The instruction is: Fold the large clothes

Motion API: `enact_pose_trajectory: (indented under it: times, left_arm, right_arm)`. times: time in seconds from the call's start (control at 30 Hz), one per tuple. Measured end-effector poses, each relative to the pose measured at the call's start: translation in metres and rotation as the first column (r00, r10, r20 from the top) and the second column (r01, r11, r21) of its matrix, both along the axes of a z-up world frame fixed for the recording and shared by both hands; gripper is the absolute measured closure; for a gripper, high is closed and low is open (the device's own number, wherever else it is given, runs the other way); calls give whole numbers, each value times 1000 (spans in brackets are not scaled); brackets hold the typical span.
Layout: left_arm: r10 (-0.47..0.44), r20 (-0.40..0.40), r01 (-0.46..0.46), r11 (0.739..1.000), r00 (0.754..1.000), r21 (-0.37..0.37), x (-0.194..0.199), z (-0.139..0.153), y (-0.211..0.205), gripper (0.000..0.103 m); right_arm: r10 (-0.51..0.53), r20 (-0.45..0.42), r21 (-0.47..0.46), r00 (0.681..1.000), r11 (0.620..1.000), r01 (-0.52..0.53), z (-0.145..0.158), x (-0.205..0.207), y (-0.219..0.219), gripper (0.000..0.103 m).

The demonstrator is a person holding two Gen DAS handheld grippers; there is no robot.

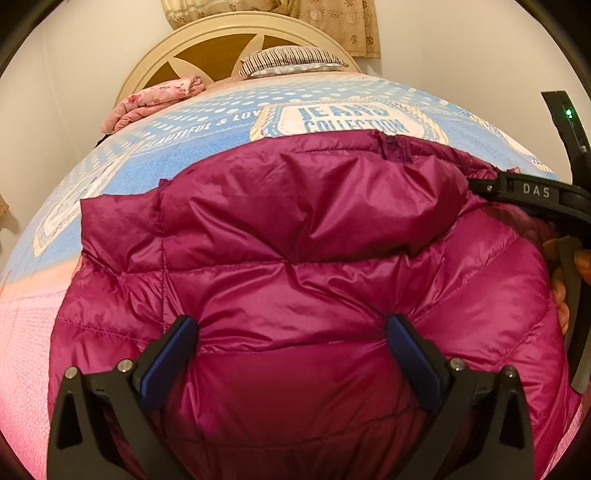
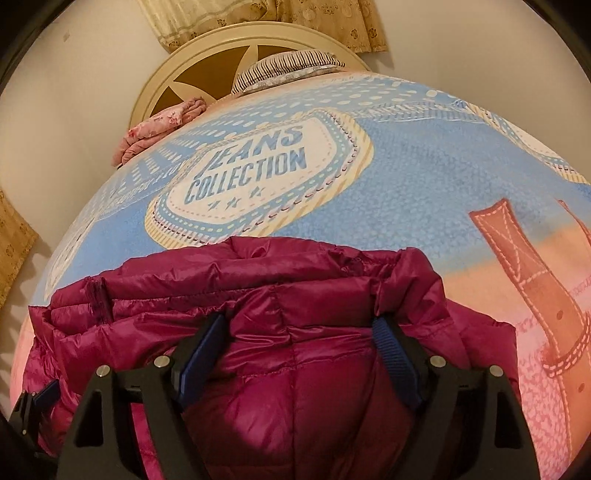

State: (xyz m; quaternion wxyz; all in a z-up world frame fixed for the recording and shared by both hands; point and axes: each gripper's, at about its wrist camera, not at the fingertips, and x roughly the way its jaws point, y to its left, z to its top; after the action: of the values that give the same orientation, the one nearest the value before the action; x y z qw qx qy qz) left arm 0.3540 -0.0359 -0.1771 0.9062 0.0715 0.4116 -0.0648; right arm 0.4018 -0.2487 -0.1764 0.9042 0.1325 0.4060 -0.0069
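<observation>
A magenta quilted down jacket (image 1: 295, 236) lies bunched on the bed, and it also fills the lower half of the right wrist view (image 2: 280, 295). My left gripper (image 1: 291, 328) is open, its blue-padded fingers pressed into the puffy fabric on either side of a bulge. My right gripper (image 2: 299, 328) is open too, its fingers straddling a fold of the jacket just below the collar edge. The right gripper's black body shows at the right edge of the left wrist view (image 1: 532, 192), held by a hand. The left gripper's tip shows at the lower left of the right wrist view (image 2: 37, 398).
The bed is covered by a blue and pink "JEANS COLLECTION" sheet (image 2: 406, 166). A folded pink floral blanket (image 1: 155, 99) and a striped pillow (image 1: 291, 59) lie by the cream headboard (image 1: 177, 48). Beige curtains (image 2: 258, 14) hang behind.
</observation>
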Motion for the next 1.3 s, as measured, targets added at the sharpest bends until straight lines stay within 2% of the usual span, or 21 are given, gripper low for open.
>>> enact_pose_trajectory:
  times: [0.17, 0.27, 0.37, 0.43, 0.53, 0.57, 0.63, 0.67, 0.73, 0.77, 0.8, 0.87, 1.0, 1.3]
  left_arm:
    - [1, -2, -1, 1000, 1000, -1, 2, 0, 1, 0]
    - [-2, -29, 1, 1000, 1000, -11, 1, 8, 6, 0]
    - [19, 44, -19, 1000, 999, 19, -7, 36, 18, 0]
    - [79, 118, -76, 997, 990, -27, -6, 62, 40, 0]
    - [194, 153, -184, 980, 969, -79, 11, 78, 65, 0]
    - [220, 143, -209, 974, 965, -86, 19, 76, 71, 0]
    - [237, 76, -232, 970, 969, -67, 41, 58, 77, 0]
    - [247, 55, -244, 968, 967, -51, 46, 49, 78, 0]
    - [273, -3, -273, 962, 962, -22, 58, 23, 84, 0]
    - [277, -22, -278, 959, 961, -48, 59, 14, 88, 0]
    - [280, -27, -281, 955, 960, -91, 57, 10, 94, 0]
    - [290, -20, -290, 950, 957, -117, 55, 8, 95, 0]
    - [290, -31, -292, 952, 957, -93, 58, 3, 91, 0]
    - [290, -51, -293, 953, 956, -77, 64, 1, 84, 0]
  right_arm:
    - [-1, -26, -66, 1000, 998, -1, 0, 5, 10, 19]
    - [2, -33, -81, 999, 997, -4, 1, 5, 12, 18]
    - [10, -55, -102, 998, 995, -15, 9, 3, 12, 18]
    - [-42, -7, -131, 999, 990, 41, 30, -10, 16, 18]
    - [-86, 91, -75, 992, 993, 93, 61, -26, 35, 18]
    - [-61, 97, -50, 993, 997, 66, 66, -25, 47, 18]
    - [12, 78, -34, 997, 999, -10, 65, -22, 73, 18]
    - [39, 62, -46, 997, 998, -36, 61, -18, 86, 18]
    - [42, 44, -135, 998, 990, -36, 46, -14, 105, 18]
    - [38, 17, -143, 999, 989, -35, 34, -10, 108, 18]
    - [40, -15, -128, 999, 991, -41, 23, -6, 108, 18]
    - [33, -36, -91, 999, 995, -36, 12, -2, 101, 18]
    - [25, -38, -82, 999, 996, -28, 5, 1, 96, 17]
    - [40, -75, -141, 996, 989, -50, -2, 12, 107, 8]
